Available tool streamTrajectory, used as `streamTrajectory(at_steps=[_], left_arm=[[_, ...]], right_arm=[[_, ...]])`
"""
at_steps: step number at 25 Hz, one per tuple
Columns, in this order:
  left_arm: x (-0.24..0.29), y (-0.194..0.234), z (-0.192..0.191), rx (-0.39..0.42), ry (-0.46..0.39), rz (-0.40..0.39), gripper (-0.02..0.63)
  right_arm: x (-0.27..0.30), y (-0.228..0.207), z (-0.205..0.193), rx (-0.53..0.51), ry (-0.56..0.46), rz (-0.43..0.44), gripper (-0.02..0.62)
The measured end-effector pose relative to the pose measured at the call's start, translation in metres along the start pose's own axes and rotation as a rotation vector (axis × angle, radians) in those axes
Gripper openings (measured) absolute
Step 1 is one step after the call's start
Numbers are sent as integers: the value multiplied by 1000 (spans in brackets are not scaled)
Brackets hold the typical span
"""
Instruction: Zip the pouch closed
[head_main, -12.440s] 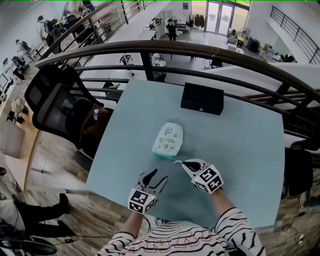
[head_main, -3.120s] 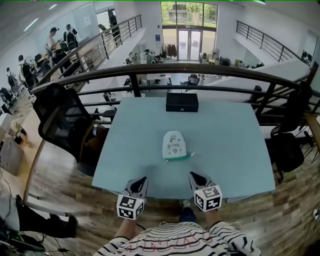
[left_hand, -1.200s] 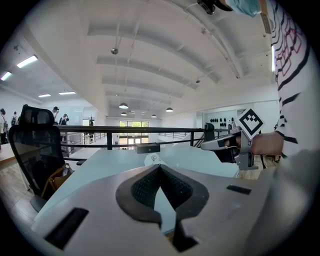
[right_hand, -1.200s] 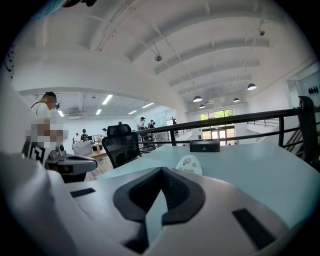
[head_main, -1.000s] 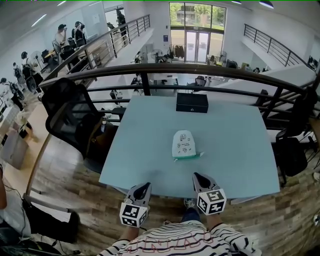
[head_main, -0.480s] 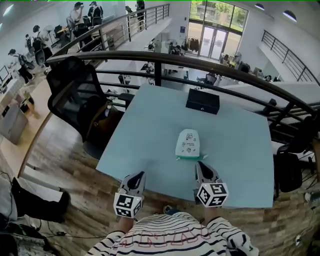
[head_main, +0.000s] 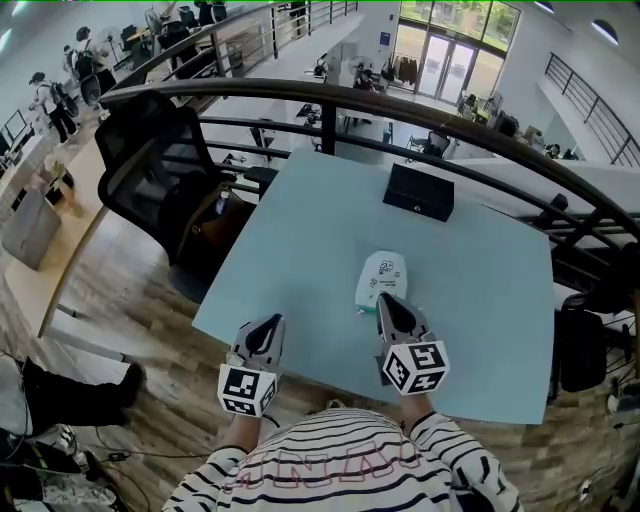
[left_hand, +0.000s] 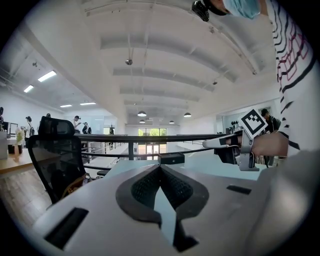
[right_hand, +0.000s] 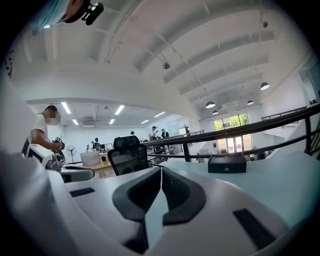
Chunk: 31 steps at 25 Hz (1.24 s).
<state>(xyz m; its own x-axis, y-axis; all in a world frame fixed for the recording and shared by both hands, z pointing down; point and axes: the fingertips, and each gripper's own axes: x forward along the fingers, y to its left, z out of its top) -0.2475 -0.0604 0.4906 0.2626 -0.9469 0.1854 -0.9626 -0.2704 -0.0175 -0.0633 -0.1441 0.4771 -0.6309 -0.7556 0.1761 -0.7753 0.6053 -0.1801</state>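
Pale-blue table (head_main: 300, 240) at a balcony railing (head_main: 300, 95), open office beyond. L gripper (head_main: 272, 325): jaws pressed together, nothing btwn them. R gripper (head_main: 386, 302): same, closed and empty. Both point roughly level toward the black box (head_main: 419, 192) at the table's far edge. They're held above the near edge, well short of the box. Prob. a parked, hands-off pose, since neither is working anything.

Pouch (head_main: 383, 275) lies flat on the table on the person's side of the box, clear of it. R gripper's tip overlaps the pouch's near end in the head view. Can't tell if it touches, but R gripper view shows no pouch at the jaws.

Pouch's long axis runs box-to-person. Rounded end toward the box, teal zip edge toward the person, partly hidden by R gripper. Zip too small to read as open or closed.
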Motion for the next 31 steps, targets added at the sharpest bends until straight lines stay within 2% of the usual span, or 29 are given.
streamTrajectory(at_steps=[3,9,31], left_arm=[[5,-2,4,4,-3,0,25],[11,-3,5,9,-10,-3,25],[12,-11,6,36,-5,-12,25]], right_arm=[[-3,-7,-2,0,10,-6,28],[-7,-11,-10,-80,62,-26,26],[-17,-21,-14,-93,60,-61,26]])
